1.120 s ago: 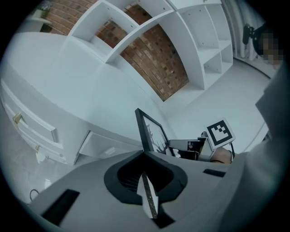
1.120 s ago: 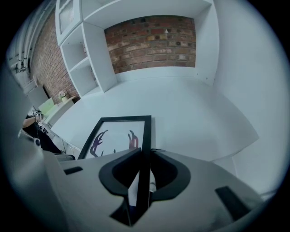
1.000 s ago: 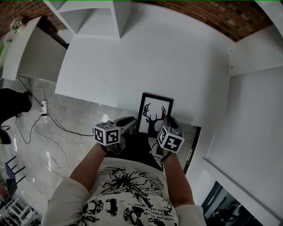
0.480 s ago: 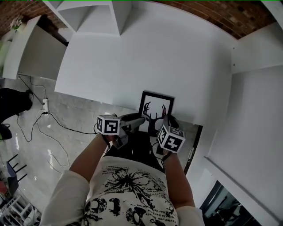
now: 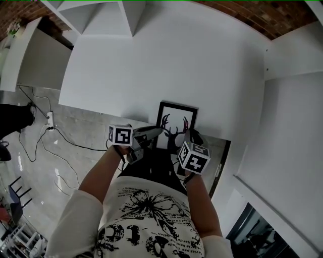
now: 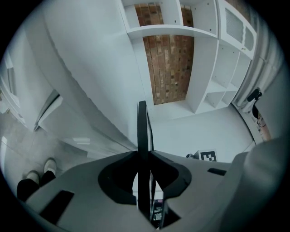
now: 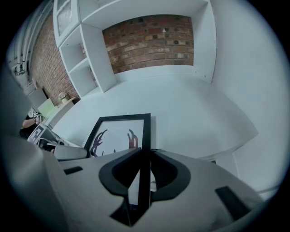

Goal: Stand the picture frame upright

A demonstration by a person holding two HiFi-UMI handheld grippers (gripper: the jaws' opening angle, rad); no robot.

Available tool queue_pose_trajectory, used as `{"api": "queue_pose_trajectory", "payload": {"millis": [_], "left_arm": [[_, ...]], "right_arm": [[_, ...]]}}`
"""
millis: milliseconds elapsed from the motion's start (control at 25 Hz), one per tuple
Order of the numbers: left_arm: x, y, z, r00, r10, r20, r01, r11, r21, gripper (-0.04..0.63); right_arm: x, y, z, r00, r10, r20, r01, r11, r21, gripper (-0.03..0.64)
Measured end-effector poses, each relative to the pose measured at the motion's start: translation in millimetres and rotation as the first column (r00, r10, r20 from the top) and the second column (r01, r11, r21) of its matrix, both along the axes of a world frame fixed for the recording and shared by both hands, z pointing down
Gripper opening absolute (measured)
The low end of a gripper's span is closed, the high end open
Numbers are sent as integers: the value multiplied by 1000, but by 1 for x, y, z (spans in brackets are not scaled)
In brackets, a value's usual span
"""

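The picture frame, black-rimmed with a deer print, sits at the white table's front edge. Its near end is hidden behind my grippers. My left gripper has the frame's left rim between its jaws, which are closing, and the pads press on it. In the left gripper view that rim runs as a thin dark line straight through the left gripper. My right gripper is shut on the frame's right rim. In the right gripper view the print shows left of the right gripper.
White shelving and a brick wall stand behind the table, and a white cabinet flanks it on the right. Cables trail over the tiled floor at the left.
My left gripper has moved right and up to the frame's left rim and closed on it. The right gripper has kept its hold on the right rim.
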State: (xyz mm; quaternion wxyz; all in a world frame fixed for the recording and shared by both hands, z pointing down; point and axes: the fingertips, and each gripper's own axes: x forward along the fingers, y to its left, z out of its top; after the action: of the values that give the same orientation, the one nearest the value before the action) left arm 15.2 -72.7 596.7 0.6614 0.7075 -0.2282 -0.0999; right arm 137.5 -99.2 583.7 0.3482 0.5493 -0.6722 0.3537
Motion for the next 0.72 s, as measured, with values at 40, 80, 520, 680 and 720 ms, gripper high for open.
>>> {"api": "queue_pose_trajectory", "payload": {"millis": [40, 80, 520, 680, 720], "left_arm": [[0, 0, 0, 1000, 4, -2, -4, 1000, -8, 86], [0, 0, 1, 1000, 6, -3, -7, 1000, -17, 85], [1, 1, 1, 999, 38, 10, -37, 997, -62, 83], [0, 1, 1, 999, 45, 11, -44, 997, -63, 83], [0, 1, 0, 999, 48, 11, -47, 997, -62, 83]], "right_arm": [[0, 0, 0, 1000, 5, 7, -5, 1000, -3, 71], [0, 0, 0, 1000, 9, 16, -9, 1000, -6, 71], [-2, -3, -6, 956, -87, 280, 99, 995, -26, 176], [-3, 7, -16, 862, -160, 481, 196, 980, -25, 199], [-3, 14, -14, 843, -182, 505, 235, 971, -43, 196]]}}
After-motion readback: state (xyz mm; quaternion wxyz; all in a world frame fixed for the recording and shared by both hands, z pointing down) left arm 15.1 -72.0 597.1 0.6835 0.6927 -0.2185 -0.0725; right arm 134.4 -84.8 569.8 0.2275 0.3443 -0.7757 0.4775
